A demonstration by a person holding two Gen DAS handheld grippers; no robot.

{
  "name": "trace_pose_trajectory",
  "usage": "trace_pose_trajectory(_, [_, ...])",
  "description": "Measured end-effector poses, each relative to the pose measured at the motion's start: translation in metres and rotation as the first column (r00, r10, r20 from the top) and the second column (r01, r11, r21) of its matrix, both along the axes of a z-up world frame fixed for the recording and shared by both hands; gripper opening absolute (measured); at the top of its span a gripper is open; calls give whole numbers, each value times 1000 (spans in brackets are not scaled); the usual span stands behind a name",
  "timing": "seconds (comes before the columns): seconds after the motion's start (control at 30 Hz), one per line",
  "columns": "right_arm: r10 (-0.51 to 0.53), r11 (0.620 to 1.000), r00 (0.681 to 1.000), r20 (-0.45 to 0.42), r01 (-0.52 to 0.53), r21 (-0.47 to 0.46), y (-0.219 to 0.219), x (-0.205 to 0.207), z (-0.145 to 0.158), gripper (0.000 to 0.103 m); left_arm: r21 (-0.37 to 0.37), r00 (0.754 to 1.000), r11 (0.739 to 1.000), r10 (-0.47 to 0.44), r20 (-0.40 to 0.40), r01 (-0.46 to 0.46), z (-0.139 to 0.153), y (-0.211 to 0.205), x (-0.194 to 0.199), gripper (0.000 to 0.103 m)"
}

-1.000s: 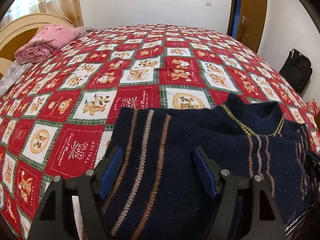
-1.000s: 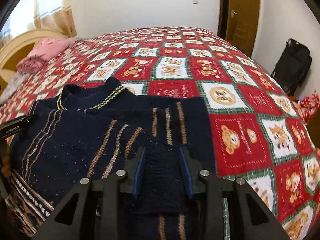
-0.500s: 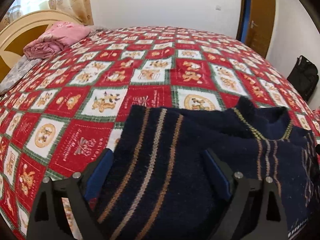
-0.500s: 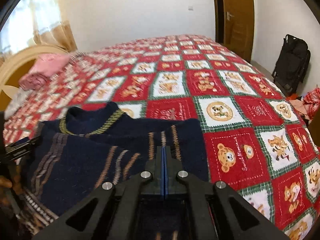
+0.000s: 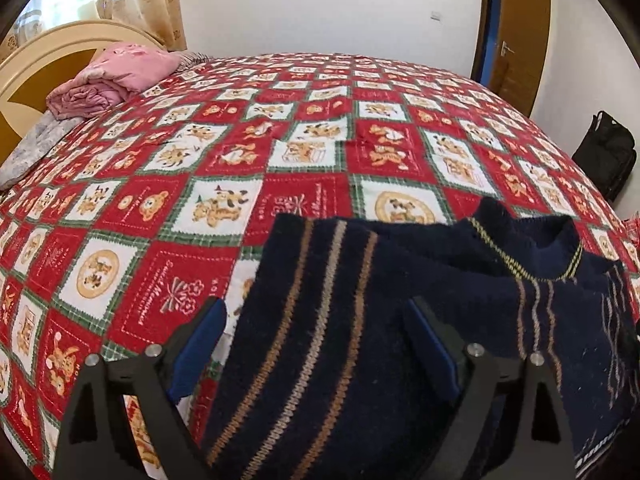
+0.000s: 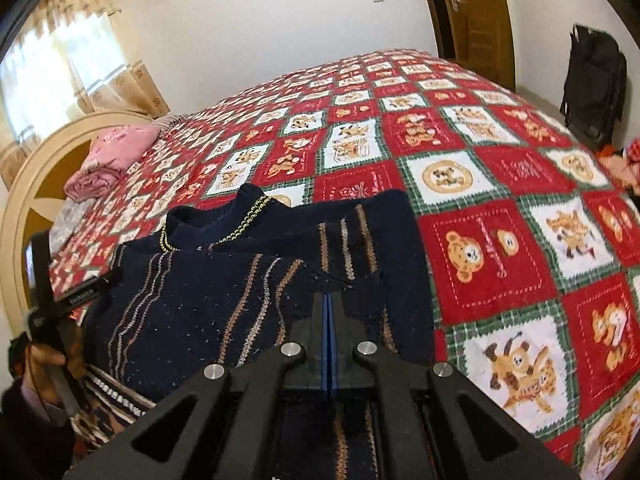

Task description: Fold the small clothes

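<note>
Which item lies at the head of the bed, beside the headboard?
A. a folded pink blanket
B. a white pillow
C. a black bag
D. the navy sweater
A: the folded pink blanket rests by the cream headboard, while the navy sweater lies near the grippers.

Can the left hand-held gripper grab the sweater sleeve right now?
Probably yes. The left hand-held gripper is open with the striped sleeve of the navy sweater lying between its fingers, and nothing blocks it.
</note>
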State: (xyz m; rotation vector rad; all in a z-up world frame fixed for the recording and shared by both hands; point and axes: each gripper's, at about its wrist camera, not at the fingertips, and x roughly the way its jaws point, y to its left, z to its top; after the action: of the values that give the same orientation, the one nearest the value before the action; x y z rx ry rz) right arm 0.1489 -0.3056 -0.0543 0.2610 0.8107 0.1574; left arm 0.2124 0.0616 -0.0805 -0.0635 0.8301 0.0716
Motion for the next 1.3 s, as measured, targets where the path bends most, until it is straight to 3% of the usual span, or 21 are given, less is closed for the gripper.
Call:
trace_pose_trajectory(0.13, [-2, 1000, 1000, 2, 2, 6, -4, -3, 1, 1, -20, 1000, 1000, -2, 1, 2, 0, 2, 0, 93])
trace_pose_trajectory(0.3, [-16, 996, 1000, -6, 17, 88, -10, -7, 0, 2, -30, 1000, 1000, -8, 8, 8, 0, 4, -3, 93])
trace_pose_trajectory(0.37, [-16, 997, 1000, -12, 16, 69, -7, -7, -1, 2, -41, 1000, 999, -4, 12, 5, 2, 6, -6, 93])
trace_pose_trajectory(0.47, [-42, 999, 995, -86, 44, 17, -3, -1, -13, 2, -51, 1000, 999, -12, 29, 13, 9, 8, -14, 93])
trace_pose_trajectory(0.57, [-76, 996, 991, -108, 81, 37, -9, -1, -18, 1, -41, 998, 999, -18, 63, 21, 18, 14, -25, 93])
trace_pose_trajectory(0.67, [-168, 979, 986, -11, 165, -120, 1, -16, 5, 1, -34, 997, 999, -6, 76, 9, 25, 29, -38, 93])
trace_pose_trajectory(0.7, [-146, 981, 989, 35, 149, -128, 7, -24, 15, 1, -33, 997, 999, 2, 81, 1, 27, 35, -43, 93])
trace_pose_trajectory(0.83, [-94, 992, 987, 127, 103, -67, 15, -56, 42, 1, -27, 995, 1000, 12, 102, -9, 31, 57, -67, 93])
trace_pose_trajectory(0.93, [-87, 993, 986, 143, 74, 94, 5, -80, 48, 2, -18, 993, 1000, -2, 120, 4, 32, 70, -90, 93])
trace_pose_trajectory(1.0, [-85, 971, 987, 139, 51, 232, -4, -94, 47, 2, -12, 992, 1000, -13, 129, 14, 33, 78, -104, 93])
trace_pose_trajectory(1.1, [-68, 938, 983, 170, 5, 346, -10, -115, 54, 2, -26, 990, 999, -35, 136, 39, 37, 91, -125, 93])
trace_pose_trajectory(1.17, [-89, 911, 966, 244, -20, 412, -17, -136, 67, 2, -26, 987, 999, -39, 154, 44, 42, 99, -139, 93])
trace_pose_trajectory(1.3, [-191, 925, 890, 414, 21, 379, -17, -185, 97, 2, -31, 978, 998, -51, 203, 59, 55, 113, -168, 93])
